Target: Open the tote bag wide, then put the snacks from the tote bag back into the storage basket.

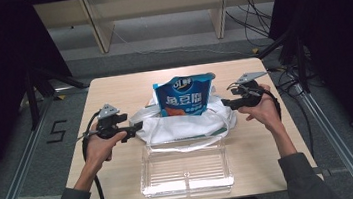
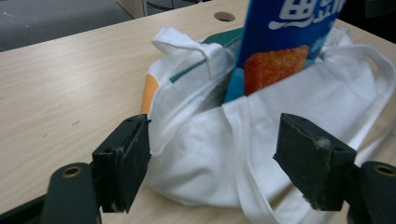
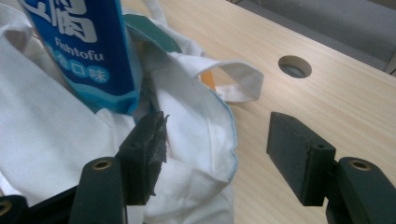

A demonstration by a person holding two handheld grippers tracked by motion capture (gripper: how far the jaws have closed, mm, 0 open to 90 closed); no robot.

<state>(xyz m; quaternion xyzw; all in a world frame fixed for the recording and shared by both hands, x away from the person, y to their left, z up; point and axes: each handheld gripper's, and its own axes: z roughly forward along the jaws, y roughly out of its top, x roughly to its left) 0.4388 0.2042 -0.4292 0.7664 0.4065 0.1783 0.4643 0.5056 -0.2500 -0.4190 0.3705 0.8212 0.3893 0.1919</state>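
A blue snack pouch point(image 1: 184, 96) stands upright in the mouth of a white cloth bag point(image 1: 182, 124) that lies slumped in the middle of the table point(image 1: 113, 89), a little toward the far edge. The lower part of the pouch is down inside the cloth; most of it rises above the rim, so packing looks to be part done: the pouch is in, but not sunk or covered. Just in front of the bag, by the near edge, sits a clear plastic tray point(image 1: 186, 171), and I can make out nothing in it.

The left gripper point(image 1: 135, 129) is at the bag's left end. In the left gripper view its jaws stand wide apart, with the bag's bulging side and a strap between them, gripping nothing. The right gripper point(image 1: 227, 102) is at the bag's right end, its jaws also spread; one jaw lies against the folded cloth near the pouch's bottom corner, the other over bare wood.

What seems left is to take hold of the cloth or handles and draw the bag up round the pouch.
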